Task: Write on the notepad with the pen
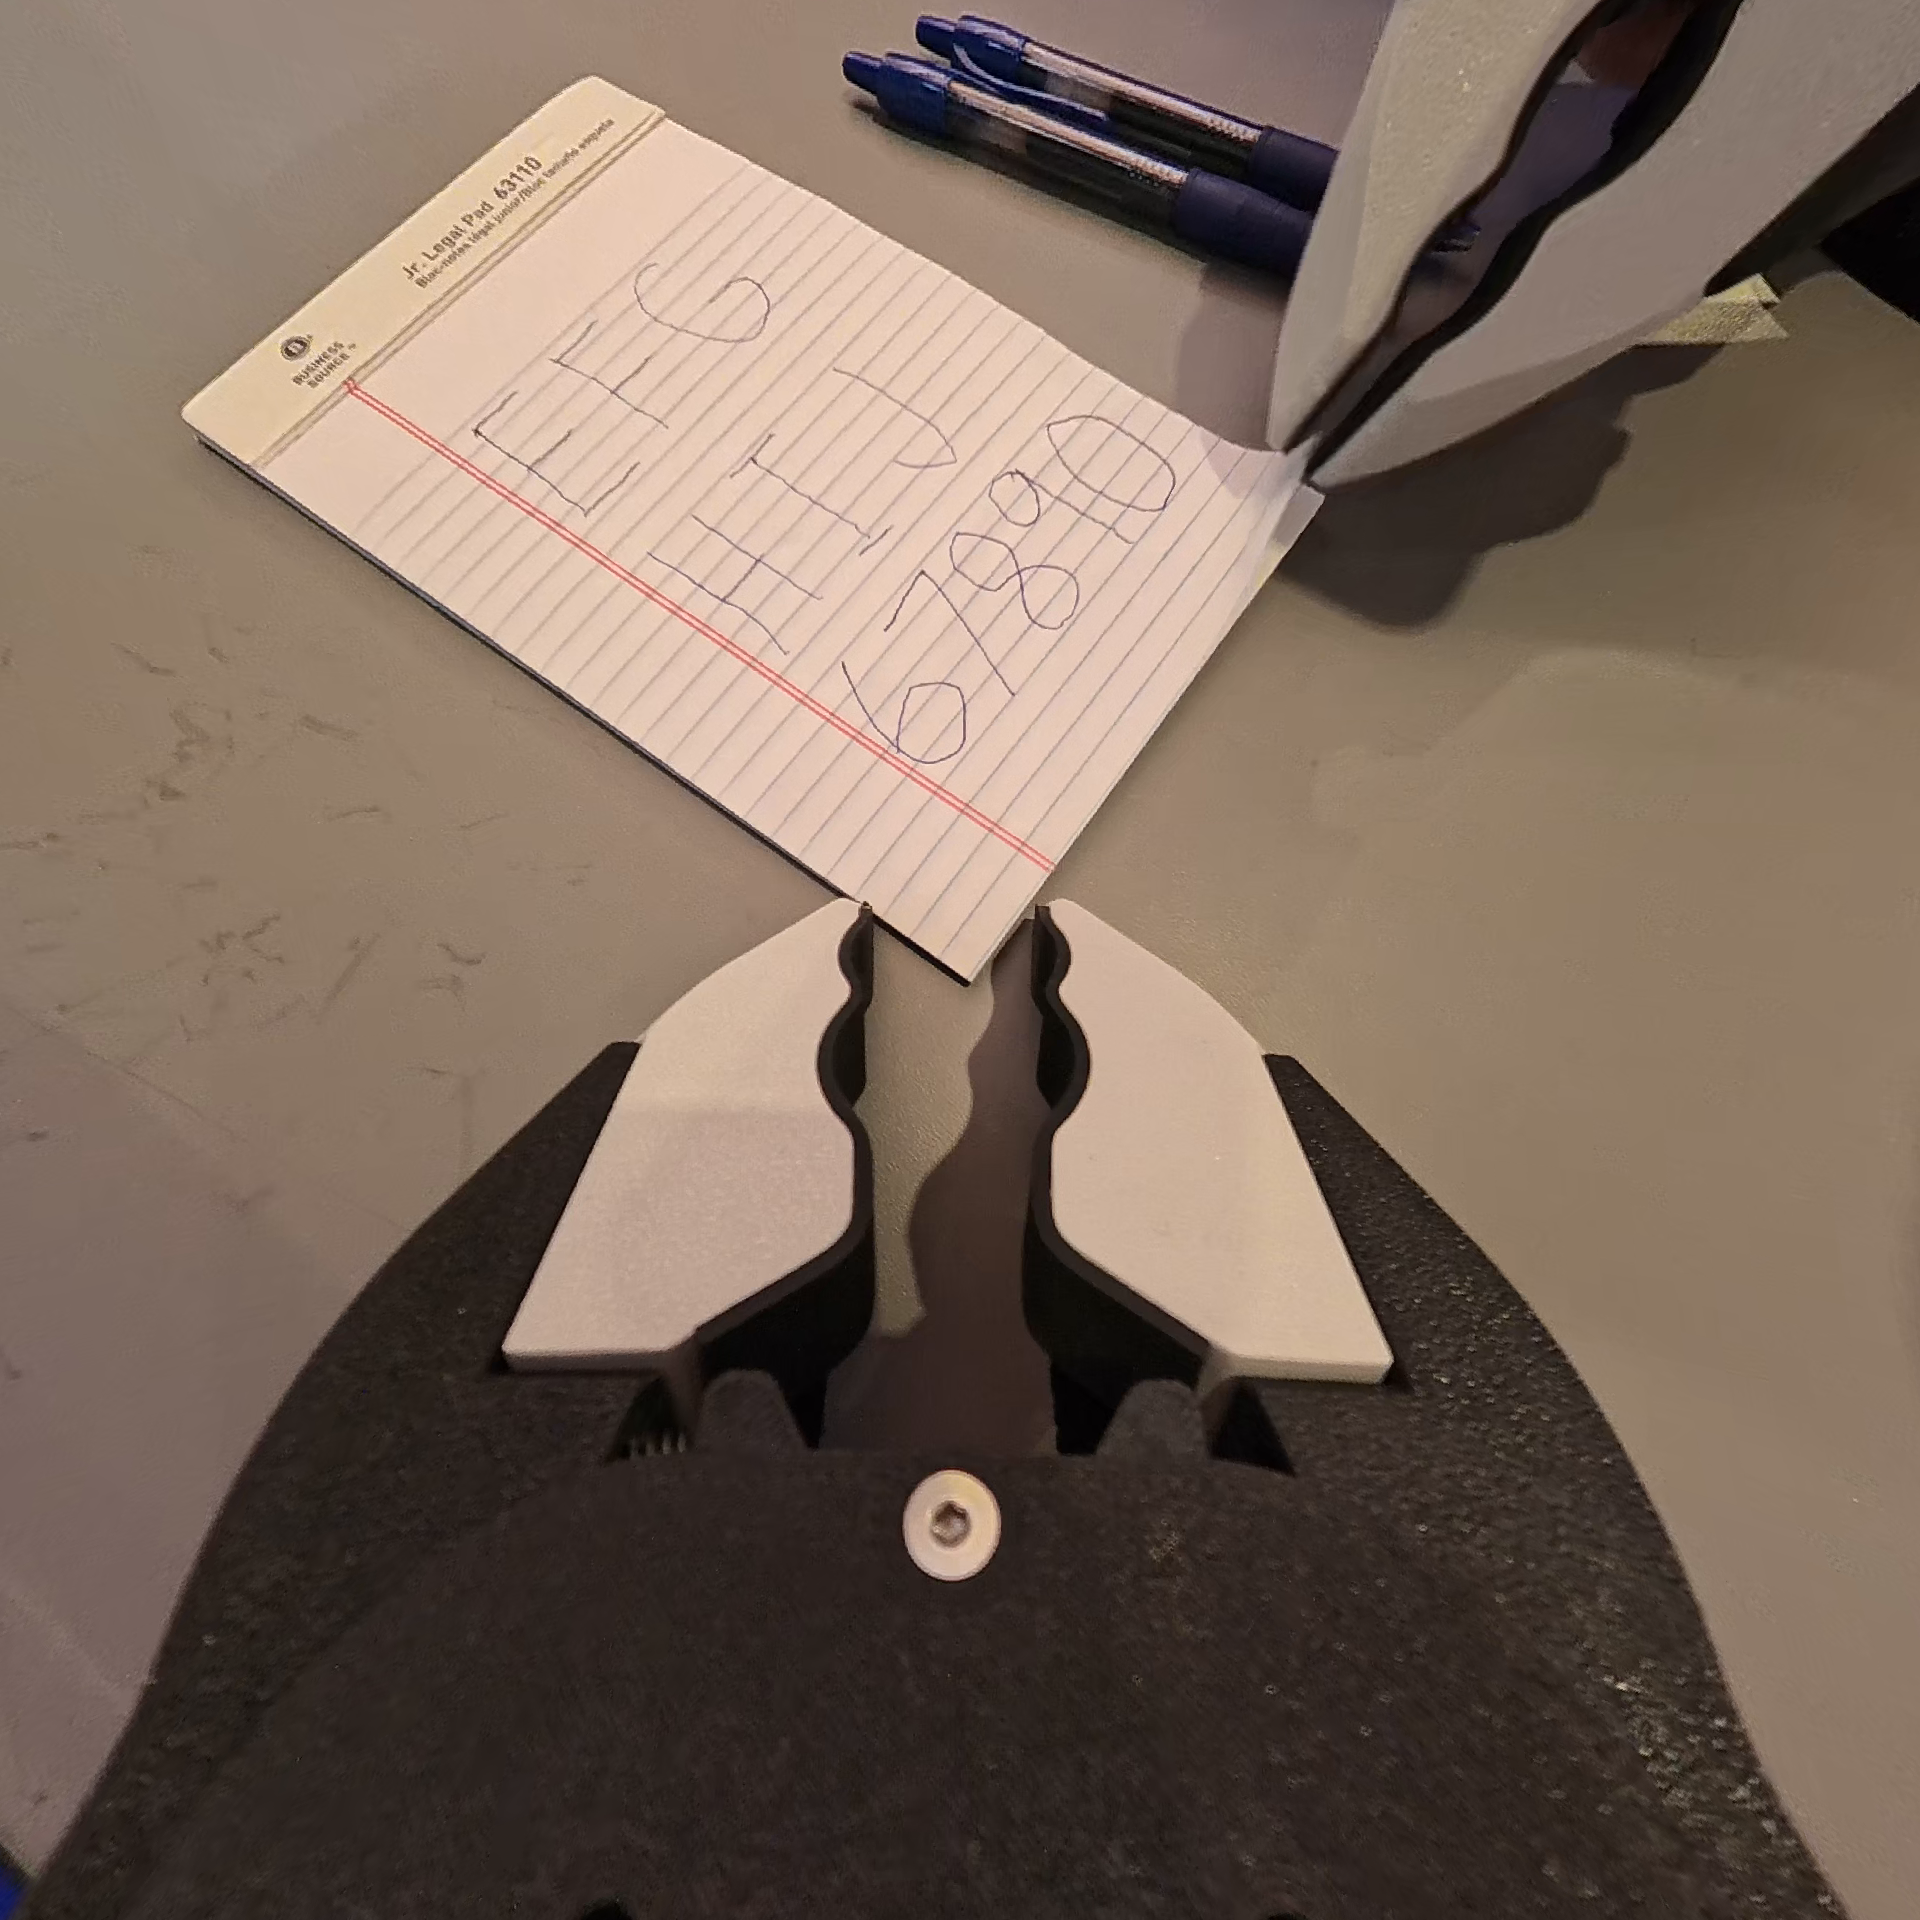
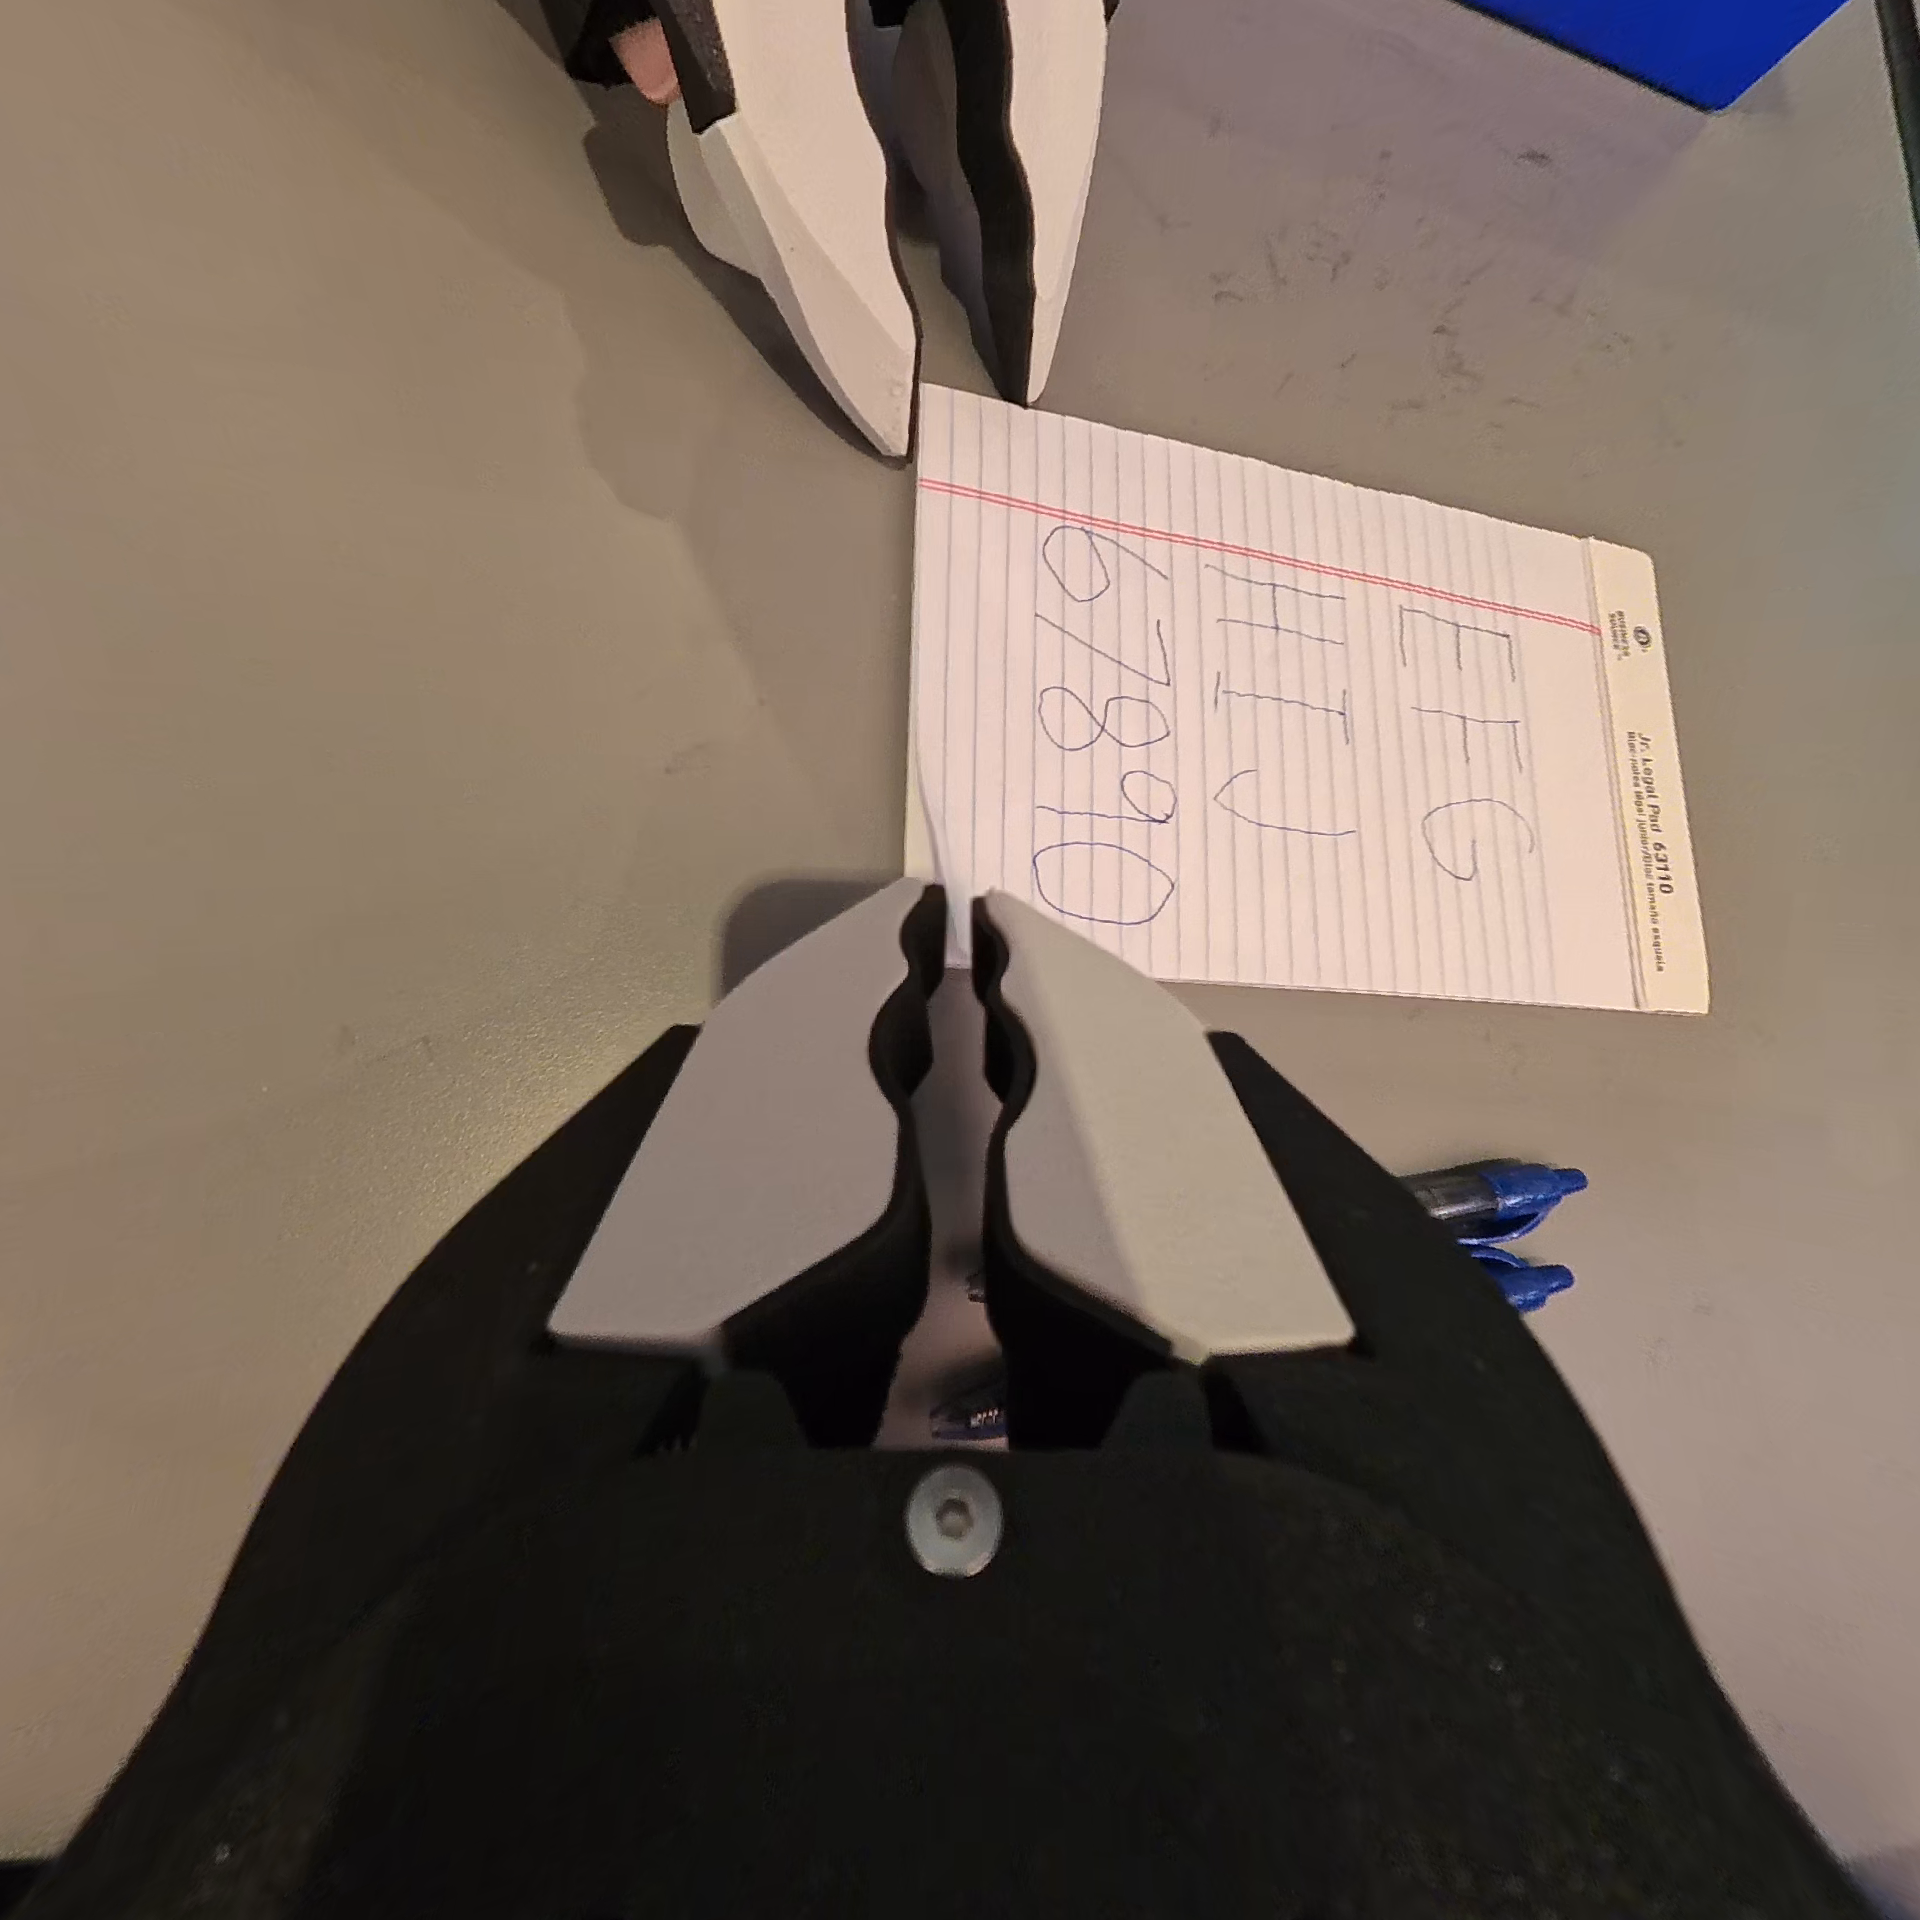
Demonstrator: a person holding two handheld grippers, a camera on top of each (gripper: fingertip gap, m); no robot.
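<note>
A white lined notepad (image 1: 727,540) with blue handwriting lies flat on the grey table; it also shows in the right wrist view (image 2: 1299,727). My left gripper (image 1: 954,914) is open, and its fingertips straddle the pad's near corner; it enters the right wrist view from the top (image 2: 966,416). My right gripper (image 2: 956,902) is shut on the corner of the top sheet (image 2: 956,940) and lifts it slightly; the left wrist view shows this at the pad's right corner (image 1: 1304,457). Blue pens (image 1: 1091,135) lie on the table beyond the pad, in no gripper.
The pens also show beside my right gripper (image 2: 1496,1195). A blue flat object (image 2: 1714,42) lies at the table's far corner. A person's fingertip (image 2: 649,73) shows behind the left gripper. The grey table (image 1: 312,935) is scuffed. Some 11 centimetres of space lies between my two pairs of fingers. It is some 30 centimetres from my left tips to the blue flat object (image 2: 1714,42).
</note>
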